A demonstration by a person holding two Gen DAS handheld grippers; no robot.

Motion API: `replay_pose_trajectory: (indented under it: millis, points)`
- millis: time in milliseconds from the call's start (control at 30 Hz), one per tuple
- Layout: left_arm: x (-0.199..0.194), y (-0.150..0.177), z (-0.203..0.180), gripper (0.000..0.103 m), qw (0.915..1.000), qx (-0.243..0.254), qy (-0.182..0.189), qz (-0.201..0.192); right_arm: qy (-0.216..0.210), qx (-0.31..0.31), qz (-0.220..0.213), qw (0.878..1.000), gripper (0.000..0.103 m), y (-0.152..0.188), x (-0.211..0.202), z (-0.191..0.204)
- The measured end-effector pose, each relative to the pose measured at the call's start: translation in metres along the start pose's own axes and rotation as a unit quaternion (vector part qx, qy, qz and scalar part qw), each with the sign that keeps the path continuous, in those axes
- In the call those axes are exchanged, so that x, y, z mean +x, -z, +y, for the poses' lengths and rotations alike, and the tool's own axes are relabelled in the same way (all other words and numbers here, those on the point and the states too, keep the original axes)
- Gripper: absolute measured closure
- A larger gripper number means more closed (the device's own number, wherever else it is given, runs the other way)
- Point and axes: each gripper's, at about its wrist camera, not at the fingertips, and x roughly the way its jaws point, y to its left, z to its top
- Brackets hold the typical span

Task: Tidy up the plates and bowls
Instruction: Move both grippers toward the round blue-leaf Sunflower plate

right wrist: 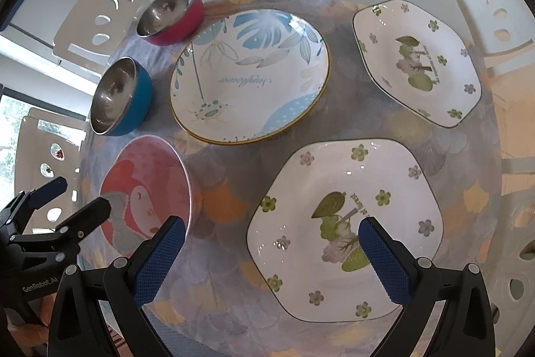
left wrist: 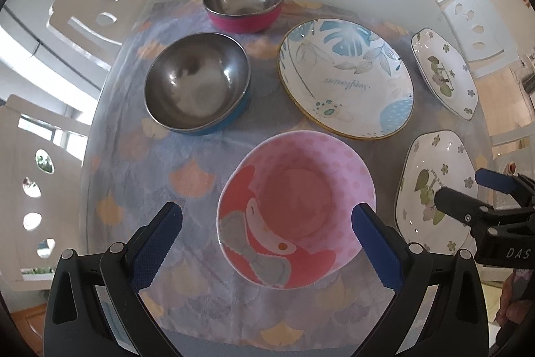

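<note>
Six pieces are laid out apart on the surface (left wrist: 113,156), which is covered by a cloth with a fan pattern; nothing is stacked yet.

In the left wrist view, the left gripper (left wrist: 267,223) is held with its fingers spread wide and nothing between them. The pink bowl (left wrist: 296,209) is seen in the lower centre of the frame, directly ahead of the fingers, and its rim on the right side is overlapped by the right finger in the picture. Whether the finger touches the rim cannot be told. Further up the frame, the blue steel bowl (left wrist: 197,82) is at centre left and the red steel bowl (left wrist: 244,2) above it. The round leaf plate (left wrist: 346,79) is at centre right.

In the right wrist view, the right gripper (right wrist: 271,231) is also wide open and empty. The near hexagonal plate (right wrist: 344,226) lies in the lower centre of that frame, just in front of the fingers, and the far hexagonal plate (right wrist: 418,62) is at upper right.

It is judged that the pink bowl is nearer to the left gripper and the near hexagonal plate to the right one. The bowl is round, so no long axis has to be matched. For a grasp, one finger would probably have to go inside the rim and one outside.
</note>
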Motion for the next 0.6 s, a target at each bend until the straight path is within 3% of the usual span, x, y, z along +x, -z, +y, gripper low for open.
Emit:
replay_pose_trajectory:
  millis: [267, 600]
  points:
    - [0.000, -0.009, -0.009, 0.002, 0.9997, 0.007, 0.022, -0.004, 0.005, 0.009, -0.012, 1.000, 0.000, 0.009, -0.014, -0.005]
    - [0.027, -0.018, -0.031, 0.002, 0.9981, 0.046, 0.037, 0.019, 0.013, 0.022, 0.000, 1.000, 0.000, 0.014, 0.004, -0.010]
